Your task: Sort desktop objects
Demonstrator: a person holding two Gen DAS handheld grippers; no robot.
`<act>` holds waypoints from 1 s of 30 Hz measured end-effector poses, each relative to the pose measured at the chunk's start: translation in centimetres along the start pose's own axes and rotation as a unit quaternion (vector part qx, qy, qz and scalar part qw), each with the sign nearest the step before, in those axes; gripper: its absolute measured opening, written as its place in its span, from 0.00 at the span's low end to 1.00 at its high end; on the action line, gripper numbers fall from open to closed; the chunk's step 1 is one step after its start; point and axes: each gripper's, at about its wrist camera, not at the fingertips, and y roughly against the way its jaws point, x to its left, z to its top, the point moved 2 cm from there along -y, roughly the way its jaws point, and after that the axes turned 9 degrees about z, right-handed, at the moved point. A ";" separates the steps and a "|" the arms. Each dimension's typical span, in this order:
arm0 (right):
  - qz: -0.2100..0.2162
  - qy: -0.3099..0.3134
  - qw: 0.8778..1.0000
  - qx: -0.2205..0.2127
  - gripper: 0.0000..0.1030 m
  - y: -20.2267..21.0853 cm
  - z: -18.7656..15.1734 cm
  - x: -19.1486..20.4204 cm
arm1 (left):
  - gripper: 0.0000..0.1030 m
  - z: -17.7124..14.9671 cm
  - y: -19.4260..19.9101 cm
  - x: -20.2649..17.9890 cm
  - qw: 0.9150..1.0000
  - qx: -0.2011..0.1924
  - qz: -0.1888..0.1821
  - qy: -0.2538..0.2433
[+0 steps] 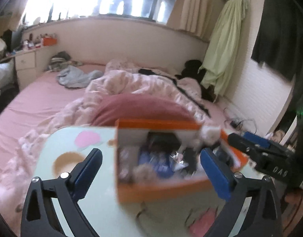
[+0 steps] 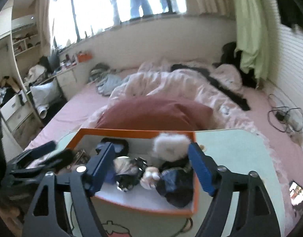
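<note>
An orange box (image 2: 131,203) stands on the pale printed bench (image 2: 236,158), its open top up and its long axis running from the near edge of the bench away toward the bed (image 2: 76,106). Its walls look like stiff card, orange outside and white inside, with square corners. Inside lies a loose jumble: a white fluffy ball (image 2: 171,146) at the far right corner, dark blue fabric (image 2: 175,185), a crinkled shiny wrapper (image 2: 125,165) and a small pale toy (image 2: 150,174); blur hides the finer detail.

The right hand-held gripper (image 2: 151,169) hangs over the box with its blue-padded jaws standing fairly wide, gripping nothing; the box contents show between them, apart from the pads. The left hand-held gripper (image 1: 151,169) is spread very wide above the near left part of the box and is likewise empty. In the left wrist view the right gripper's dark body reaches in over the box's right wall
</note>
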 end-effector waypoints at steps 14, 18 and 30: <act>-0.074 0.084 0.989 0.099 0.77 1.6 -6.6 3.7 | 0.99 -8.1 -1.4 -1.7 0.988 0.151 0.018 -0.020; -0.060 0.037 0.983 0.169 0.77 -0.3 -8.8 1.9 | 0.99 -9.1 -1.6 -3.2 0.984 0.153 0.062 -0.066; -0.069 0.033 0.980 0.184 1.00 -1.8 -9.6 0.1 | 1.00 -9.6 -1.5 -3.1 0.985 0.145 0.068 -0.064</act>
